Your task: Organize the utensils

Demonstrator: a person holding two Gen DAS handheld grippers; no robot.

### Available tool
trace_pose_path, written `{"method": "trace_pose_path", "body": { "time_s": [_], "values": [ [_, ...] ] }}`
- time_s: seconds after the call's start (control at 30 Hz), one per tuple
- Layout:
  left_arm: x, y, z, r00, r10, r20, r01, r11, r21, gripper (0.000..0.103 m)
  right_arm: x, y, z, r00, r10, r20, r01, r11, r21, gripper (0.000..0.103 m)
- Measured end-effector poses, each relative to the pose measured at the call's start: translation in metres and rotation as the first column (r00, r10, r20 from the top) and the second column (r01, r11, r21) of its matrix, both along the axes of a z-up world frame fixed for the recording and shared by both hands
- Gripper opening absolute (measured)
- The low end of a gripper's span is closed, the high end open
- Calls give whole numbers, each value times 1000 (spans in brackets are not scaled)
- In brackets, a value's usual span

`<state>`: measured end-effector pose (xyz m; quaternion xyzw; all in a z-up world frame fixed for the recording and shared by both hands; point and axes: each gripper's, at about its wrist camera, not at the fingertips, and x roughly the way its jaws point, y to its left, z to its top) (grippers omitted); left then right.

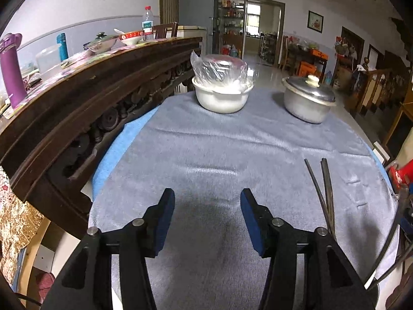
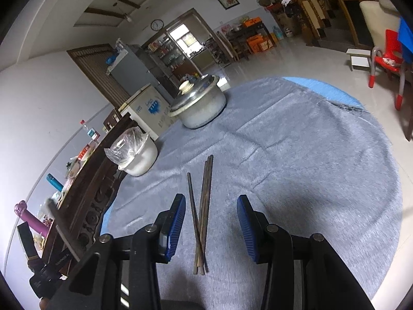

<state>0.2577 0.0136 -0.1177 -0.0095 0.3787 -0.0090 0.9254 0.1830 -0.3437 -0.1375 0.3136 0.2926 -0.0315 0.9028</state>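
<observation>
Dark chopsticks (image 2: 202,214) lie loosely crossed on the grey cloth (image 2: 296,155), between the fingers of my right gripper (image 2: 211,219), which is open and empty above them. In the left wrist view the chopsticks (image 1: 324,188) lie to the right of my left gripper (image 1: 207,217), which is open and empty over bare cloth (image 1: 206,149).
A white pot with a plastic-wrapped bowl on it (image 1: 222,87) and a lidded metal pot (image 1: 308,100) stand at the far side of the round table. A dark carved wooden sideboard (image 1: 77,113) with bottles and dishes runs along the left. A red chair (image 2: 387,59) stands at the right.
</observation>
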Motion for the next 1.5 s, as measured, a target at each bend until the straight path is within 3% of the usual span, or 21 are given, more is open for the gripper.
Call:
{"method": "trace_pose_path", "body": {
  "time_s": [0.37, 0.63, 0.83, 0.93, 1.07, 1.23, 1.33, 1.5],
  "values": [
    [41, -20, -31, 994, -65, -91, 65, 998, -2, 57, 100, 1, -28, 983, 143, -119, -149, 988, -37, 45],
    [60, -28, -49, 985, -82, -149, 80, 997, -17, 57, 171, 32, -65, 944, 200, -263, -233, 967, -99, 43],
    [74, -40, -51, 982, -108, -155, 107, 994, -15, 57, 181, 51, -81, 929, 171, -329, -262, 930, -256, 24],
    [80, -51, -50, 980, -138, -145, 138, 990, -10, 58, 172, 40, -81, 933, 116, -342, -233, 917, -324, 24],
    [96, -75, -51, 969, -200, -144, 199, 980, -21, 58, 164, 4, -79, 943, 130, -307, -200, 958, -208, 21],
    [131, -120, -57, 939, -295, -177, 294, 955, -33, 58, 177, -9, -72, 947, 161, -279, -203, 971, -126, 22],
    [152, -140, -63, 913, -339, -227, 325, 941, -98, 58, 195, -10, -71, 940, 185, -286, -222, 970, -103, 22],
    [168, -167, -76, 902, -339, -266, 322, 941, -107, 58, 224, -9, -75, 932, 199, -302, -230, 970, -72, 22]
  ]
}}
